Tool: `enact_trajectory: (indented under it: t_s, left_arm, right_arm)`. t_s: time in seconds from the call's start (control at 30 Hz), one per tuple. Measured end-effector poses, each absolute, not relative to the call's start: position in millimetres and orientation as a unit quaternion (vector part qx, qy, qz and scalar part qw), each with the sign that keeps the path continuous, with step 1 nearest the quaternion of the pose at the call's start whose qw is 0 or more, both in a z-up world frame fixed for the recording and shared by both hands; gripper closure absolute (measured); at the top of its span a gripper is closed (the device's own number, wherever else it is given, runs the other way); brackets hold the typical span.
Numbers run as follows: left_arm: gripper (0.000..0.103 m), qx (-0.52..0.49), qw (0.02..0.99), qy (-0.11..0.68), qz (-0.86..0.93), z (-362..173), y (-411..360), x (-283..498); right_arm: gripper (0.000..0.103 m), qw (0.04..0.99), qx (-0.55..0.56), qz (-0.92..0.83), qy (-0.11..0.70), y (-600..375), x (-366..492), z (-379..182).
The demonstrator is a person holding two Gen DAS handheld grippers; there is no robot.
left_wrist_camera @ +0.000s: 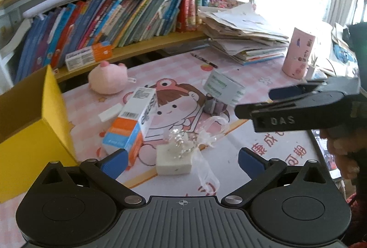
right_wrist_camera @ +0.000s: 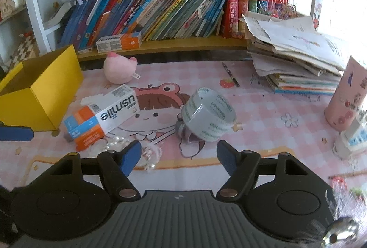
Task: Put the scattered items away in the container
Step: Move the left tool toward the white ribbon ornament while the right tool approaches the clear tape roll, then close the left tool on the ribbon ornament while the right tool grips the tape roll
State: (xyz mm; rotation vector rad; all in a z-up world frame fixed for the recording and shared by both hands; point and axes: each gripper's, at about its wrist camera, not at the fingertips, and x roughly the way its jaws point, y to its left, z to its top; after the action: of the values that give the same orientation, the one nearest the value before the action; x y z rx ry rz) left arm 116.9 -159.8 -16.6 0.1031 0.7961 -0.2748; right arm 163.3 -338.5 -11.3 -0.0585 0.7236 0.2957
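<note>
A yellow open box (left_wrist_camera: 25,147) (right_wrist_camera: 39,96) stands at the left of the pink desk mat. Scattered on the mat are a white and orange usmile box (left_wrist_camera: 133,119) (right_wrist_camera: 103,117), a pink plush (left_wrist_camera: 107,78) (right_wrist_camera: 119,71), a tape roll (left_wrist_camera: 222,87) (right_wrist_camera: 208,115), a white eraser block (left_wrist_camera: 173,162) with a clear bead-and-ribbon piece (left_wrist_camera: 183,142) (right_wrist_camera: 128,144) on it, and a small white eraser (left_wrist_camera: 110,112). My left gripper (left_wrist_camera: 182,161) is open and empty, just before the eraser block. My right gripper (right_wrist_camera: 179,156) (left_wrist_camera: 259,103) is open and empty, just short of the tape roll.
A shelf of books (right_wrist_camera: 149,14) runs along the back, with a second usmile box (right_wrist_camera: 119,41) on its ledge. A paper stack (right_wrist_camera: 296,55), a pen (right_wrist_camera: 230,73) and a pink cup (right_wrist_camera: 346,99) are at the right.
</note>
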Motion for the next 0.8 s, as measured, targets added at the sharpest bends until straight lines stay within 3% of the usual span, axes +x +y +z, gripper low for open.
enact_trajectory:
  t_s: [0.2,0.37,0.47,0.7,0.8]
  left_arm:
    - [0.017,0.071,0.905,0.392,-0.148,-26,-172,136]
    - [0.021,0.101,0.9,0.396,-0.154,-38,-184,154]
    - [0.027,0.12,0.894,0.404,-0.156,-45,-189,162]
    - [0.043,0.158,0.881,0.419,-0.156,-63,-196,178]
    - [0.045,0.173,0.875,0.425,-0.157,-70,-199,185]
  right_arm:
    - [0.034,0.917,-0.051,0.149,0.366,-337,189,-19]
    - [0.033,0.916,-0.068,0.146,0.366,-336,203,-25]
    - [0.025,0.916,-0.079,0.14,0.366,-335,212,-28]
    - [0.024,0.914,-0.092,0.135,0.371,-334,231,-36]
    - [0.024,0.913,-0.097,0.138,0.372,-332,238,-40]
